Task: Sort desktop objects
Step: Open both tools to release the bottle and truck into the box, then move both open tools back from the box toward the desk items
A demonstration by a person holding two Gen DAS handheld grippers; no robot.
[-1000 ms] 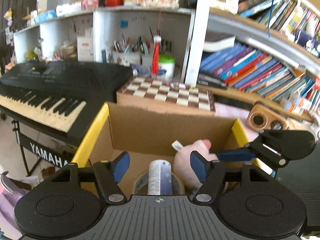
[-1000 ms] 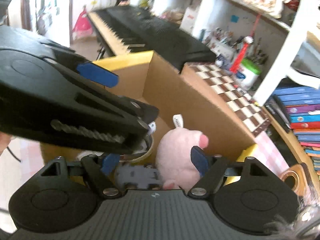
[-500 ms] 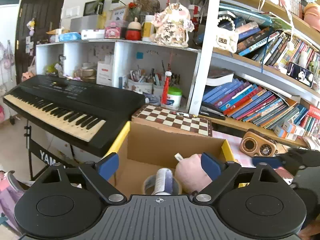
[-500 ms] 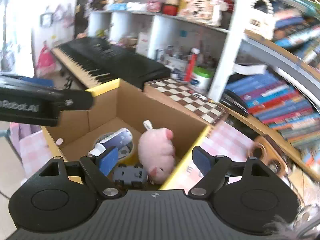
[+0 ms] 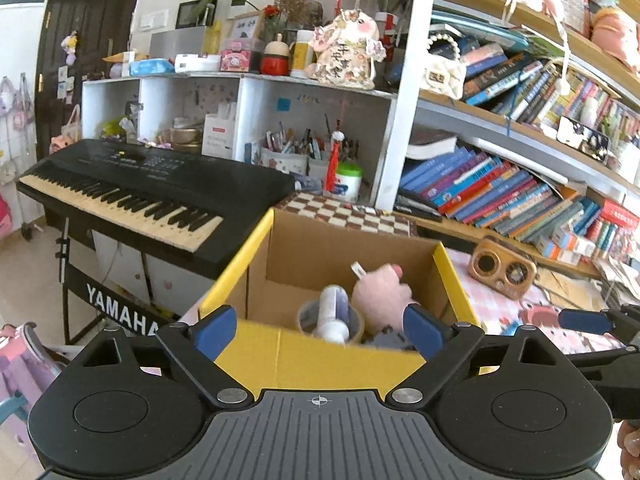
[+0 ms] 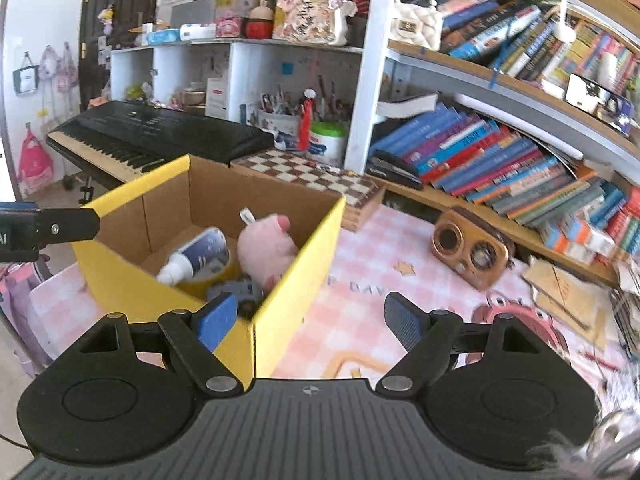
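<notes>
Pink-checked worktop (image 6: 360, 300) under crowded bookshelves carries a yellow-rimmed cardboard box (image 5: 352, 356) holding a pink plush pig (image 6: 266, 248), a white bottle (image 6: 192, 258) and a tape roll. Left hand-held gripper (image 5: 318, 330) and right hand-held gripper (image 6: 308, 318) hover spread and empty near its front rim, tilted downward; bare worktop lies right of the box.

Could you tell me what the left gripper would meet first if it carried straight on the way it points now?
Probably the cardboard box: its yellow near wall lies directly ahead of the open left gripper, though depth is hard to judge.

Black keyboard (image 5: 132, 184), chessboard (image 6: 308, 174), bookshelves (image 5: 500, 184)
</notes>
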